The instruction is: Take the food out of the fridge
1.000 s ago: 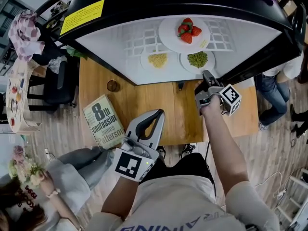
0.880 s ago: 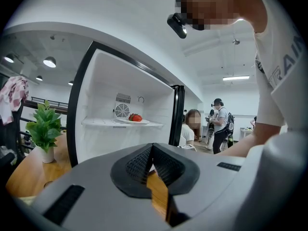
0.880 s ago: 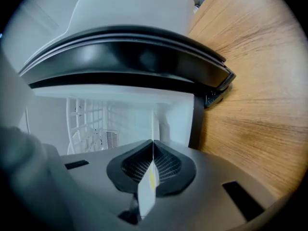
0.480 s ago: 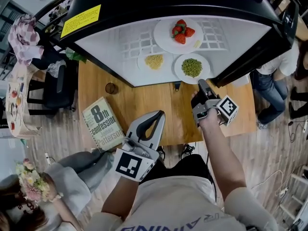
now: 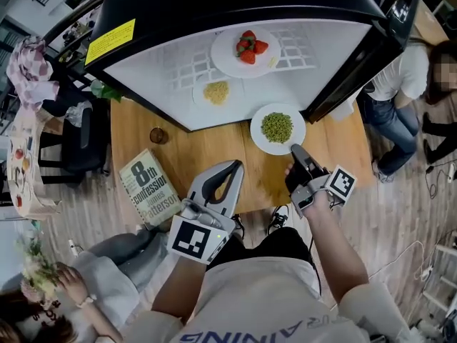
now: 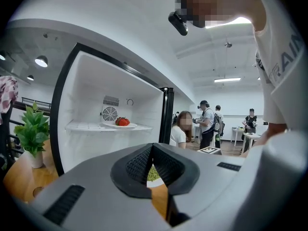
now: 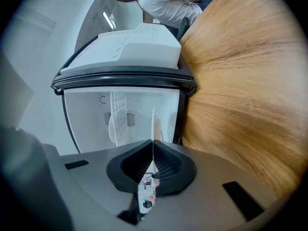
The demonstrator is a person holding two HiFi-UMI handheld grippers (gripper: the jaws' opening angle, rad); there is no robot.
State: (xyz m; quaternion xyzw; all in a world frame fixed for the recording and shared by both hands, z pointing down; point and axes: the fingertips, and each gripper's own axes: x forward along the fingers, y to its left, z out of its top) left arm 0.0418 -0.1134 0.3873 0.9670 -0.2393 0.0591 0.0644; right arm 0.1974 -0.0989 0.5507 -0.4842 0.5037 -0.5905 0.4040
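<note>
Bright, even indoor light; gripper views fisheye-warped, dark corners

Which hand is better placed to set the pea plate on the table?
Right. The right tool is shut on the pea plate, held over the wooden table; the left tool is shut, empty, nearer the body.

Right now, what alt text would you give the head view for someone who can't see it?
The right claw grips the rim of a plate of green peas over the wooden table, outside the open fridge. Plates of strawberries and yellow food sit inside; the left claw is shut, empty.
</note>
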